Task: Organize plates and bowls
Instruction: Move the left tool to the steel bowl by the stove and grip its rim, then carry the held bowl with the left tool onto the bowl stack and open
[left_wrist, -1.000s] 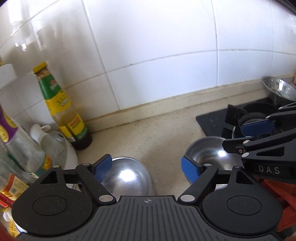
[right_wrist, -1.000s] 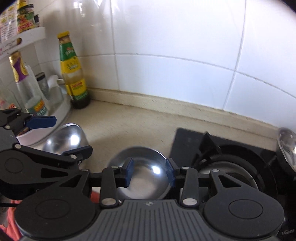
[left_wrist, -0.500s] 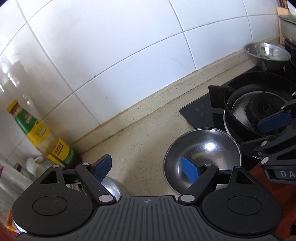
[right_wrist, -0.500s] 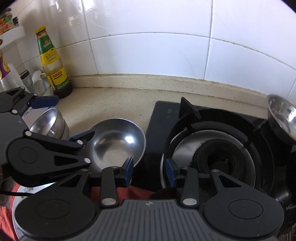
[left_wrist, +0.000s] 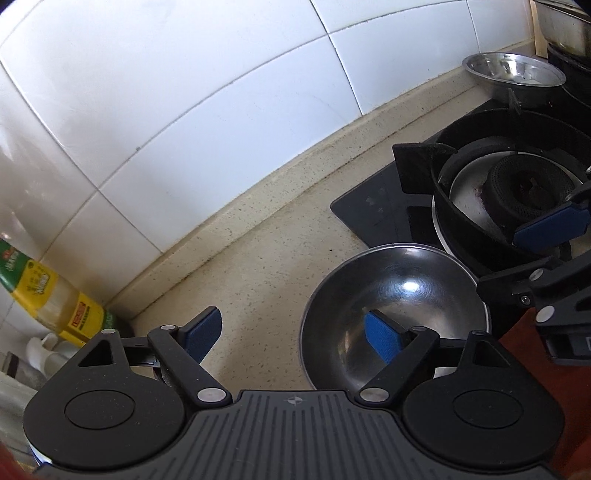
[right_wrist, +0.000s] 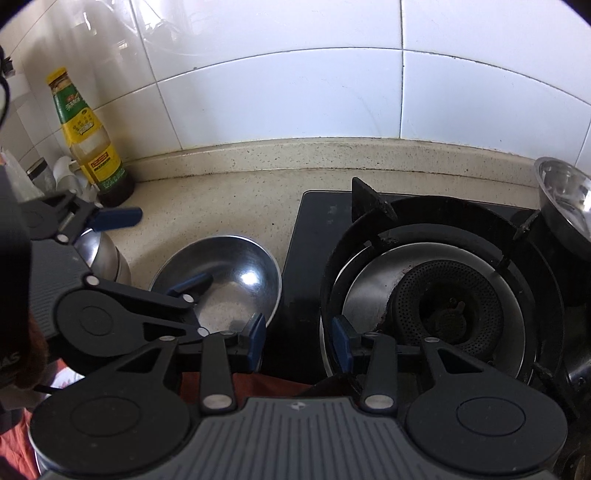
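Steel bowl sits upright on the speckled counter, just beside the black stove, with the left tool hovering over its left rim, jaws wide apart, one blue pad over the bowl's inside and the other over bare counter. Right tool hangs with jaws apart and nothing between them, over the gap between that bowl and the burner. Another steel bowl rests at the stove's far right, and a yellow-labelled bottle stands by the tiled wall.
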